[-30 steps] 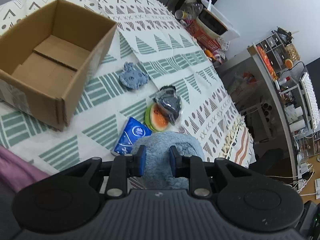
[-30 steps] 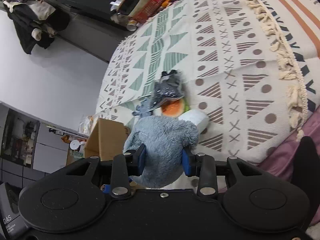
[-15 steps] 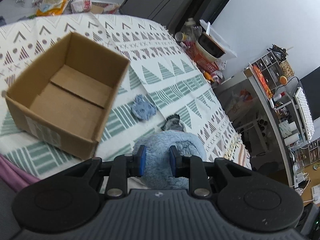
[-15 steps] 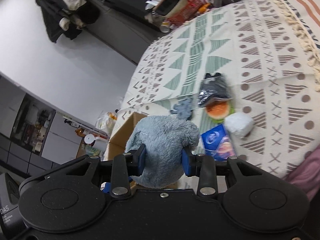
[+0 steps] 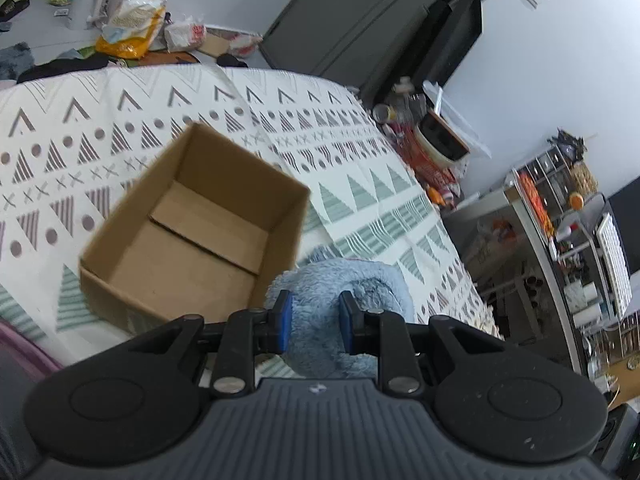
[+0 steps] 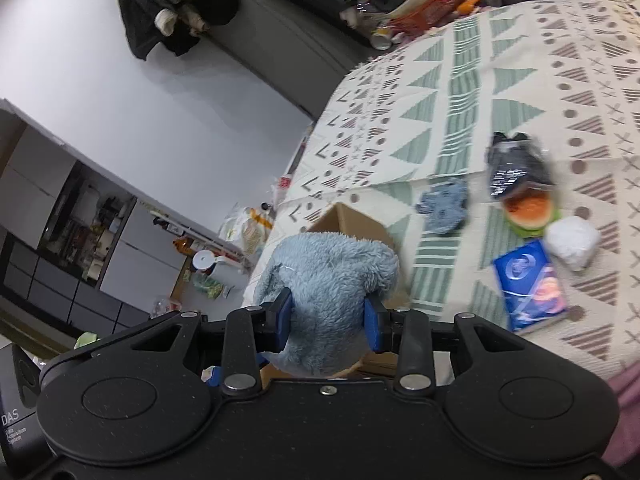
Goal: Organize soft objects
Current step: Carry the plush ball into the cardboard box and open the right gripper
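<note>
- Gripping the fluffy light-blue plush [image 5: 344, 300], both the left gripper [image 5: 314, 320] and the right gripper [image 6: 328, 320] pinch it, airborne beside the open brown cardboard box [image 5: 192, 236].
- Box empty; denim scrap [image 6: 444, 208], blue tissue pack [image 6: 530, 288], white ball [image 6: 572, 240] wait beyond it, untouched.

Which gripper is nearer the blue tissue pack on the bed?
Right, probably. The right gripper, shut on the blue plush, has the tissue pack just off to its side. The left gripper grips the same plush by the cardboard box; no pack shows there.
</note>
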